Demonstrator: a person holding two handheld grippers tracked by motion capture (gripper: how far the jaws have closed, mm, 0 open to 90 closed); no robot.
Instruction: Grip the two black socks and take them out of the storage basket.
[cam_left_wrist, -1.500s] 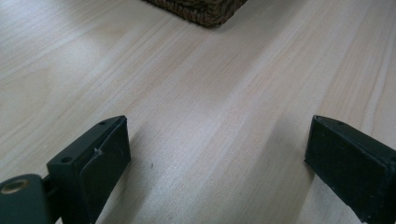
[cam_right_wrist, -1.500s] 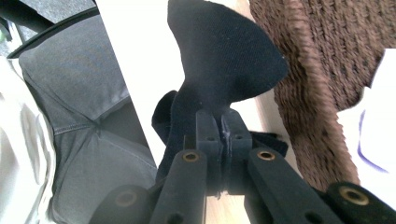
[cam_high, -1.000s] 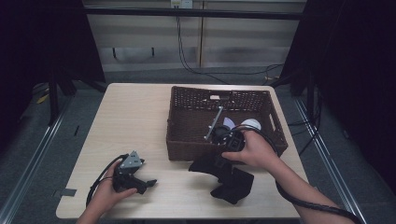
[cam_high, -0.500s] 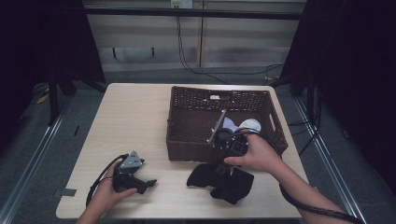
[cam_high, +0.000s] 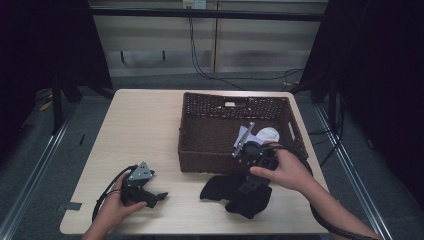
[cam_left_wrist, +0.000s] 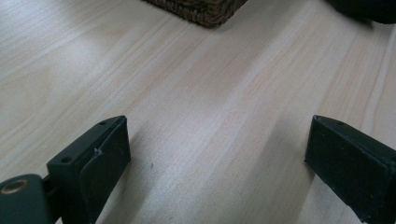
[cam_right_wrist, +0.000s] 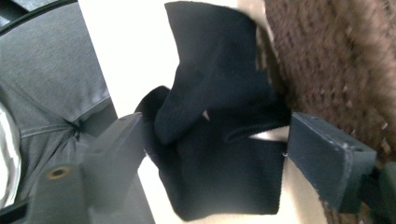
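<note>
Crumpled black fabric piece lies on pale wooden worktop, just before dark woven wicker basket, long axis across worktop. Right tongs directly above it, jaws just opened wide, cloth between, unpinched. Left tongs spread, empty, well apart.

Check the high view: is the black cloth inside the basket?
No, the black cloth lies crumpled on the table in front of the basket, outside its near wall.
</note>
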